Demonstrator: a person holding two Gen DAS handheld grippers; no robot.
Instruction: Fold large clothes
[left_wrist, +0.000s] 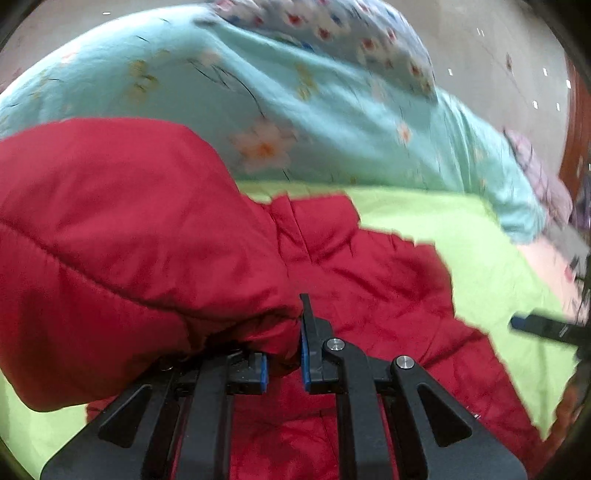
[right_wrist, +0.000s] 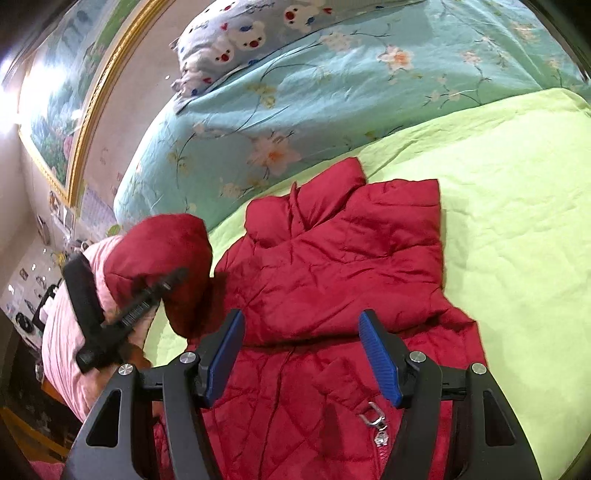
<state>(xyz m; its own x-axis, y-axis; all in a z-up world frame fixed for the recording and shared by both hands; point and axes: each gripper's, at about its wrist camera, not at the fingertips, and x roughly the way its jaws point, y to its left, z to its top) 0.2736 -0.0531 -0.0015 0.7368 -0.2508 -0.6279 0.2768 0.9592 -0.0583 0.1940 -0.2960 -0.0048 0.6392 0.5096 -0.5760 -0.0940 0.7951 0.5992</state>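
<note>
A red quilted jacket (right_wrist: 332, 266) lies on the lime green sheet (right_wrist: 517, 229), collar toward the far side, one sleeve folded across its chest. My left gripper (left_wrist: 284, 354) is shut on the jacket's other sleeve (left_wrist: 122, 236) at its cuff and holds it lifted, bulging over the left of that view. In the right wrist view the left gripper (right_wrist: 173, 277) shows at the left with the raised sleeve (right_wrist: 166, 251). My right gripper (right_wrist: 301, 354) is open and empty, hovering above the jacket's lower front near the zipper pull (right_wrist: 375, 419).
A turquoise floral quilt (right_wrist: 295, 110) is heaped along the far side with a bear-print pillow (right_wrist: 236, 40) on top. A pink blanket (right_wrist: 66, 332) hangs at the bed's left edge. A framed picture (right_wrist: 55, 118) hangs on the wall.
</note>
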